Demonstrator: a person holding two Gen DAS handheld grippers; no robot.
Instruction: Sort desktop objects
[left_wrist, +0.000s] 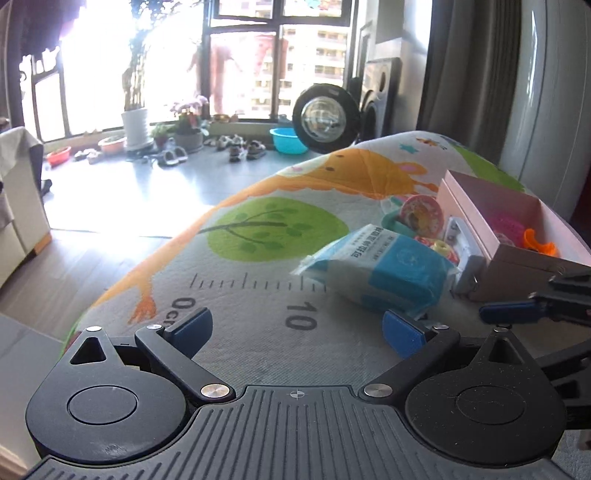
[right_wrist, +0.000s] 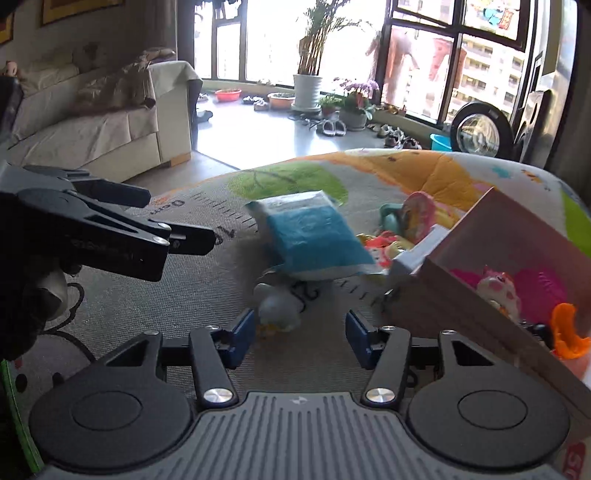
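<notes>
A blue and white tissue pack (left_wrist: 380, 269) (right_wrist: 314, 240) lies on the cartoon mat (left_wrist: 258, 295). Behind it are a round pink toy (left_wrist: 421, 214) and small colourful toys (right_wrist: 384, 247). To the right stands an open pink box (left_wrist: 517, 221) (right_wrist: 443, 295) holding an orange clip (right_wrist: 569, 332) and pink toys. My left gripper (left_wrist: 295, 326) is open wide over bare mat, short of the pack. My right gripper (right_wrist: 301, 328) is open; a small white and blue toy (right_wrist: 277, 310) lies just ahead of its fingertips, nearer the left one, not pinched.
A small white case (left_wrist: 467, 254) leans against the pink box's near corner. The mat's rounded edge (left_wrist: 147, 266) drops to the floor on the left. A sofa (right_wrist: 92, 125), potted plants and a black speaker (left_wrist: 325, 118) stand beyond the table.
</notes>
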